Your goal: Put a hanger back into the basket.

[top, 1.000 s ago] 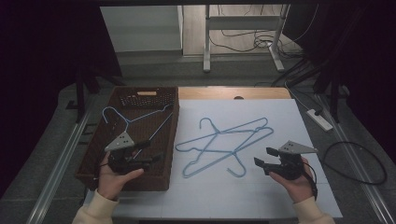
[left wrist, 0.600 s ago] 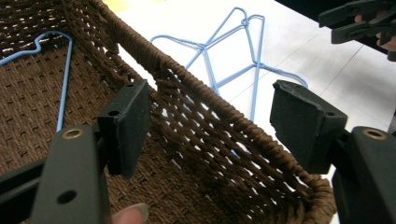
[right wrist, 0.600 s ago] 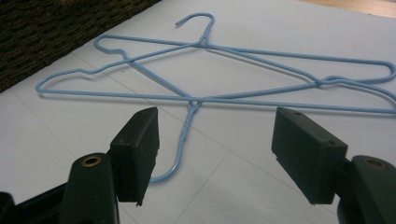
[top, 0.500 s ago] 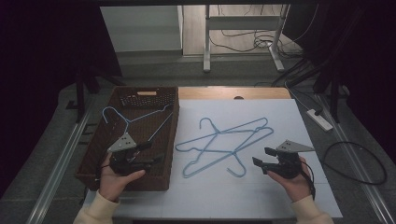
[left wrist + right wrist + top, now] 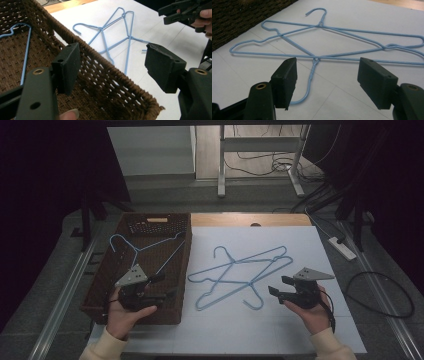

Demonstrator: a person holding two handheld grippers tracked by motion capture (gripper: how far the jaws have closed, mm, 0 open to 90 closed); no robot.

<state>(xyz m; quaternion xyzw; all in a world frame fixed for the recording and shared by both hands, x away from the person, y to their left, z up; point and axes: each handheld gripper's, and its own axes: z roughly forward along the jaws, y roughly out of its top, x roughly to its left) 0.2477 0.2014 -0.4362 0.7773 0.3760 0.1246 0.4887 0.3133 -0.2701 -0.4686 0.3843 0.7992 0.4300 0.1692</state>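
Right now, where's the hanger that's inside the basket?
In the high view, the blue hanger lies in the brown wicker basket at the table's left, just ahead of the open left gripper; two more hangers lie crossed on the white tabletop beside it.

Wicker basket on the table's left edge, one wire hanger lying inside it, tangled wire hangers on the table right of the basket, power strip on the floor right of the table.

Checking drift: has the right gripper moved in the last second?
Barely. The right gripper sits slightly lower and nearer the person against the crossed hangers, which lie as before on the table. Jaws open.
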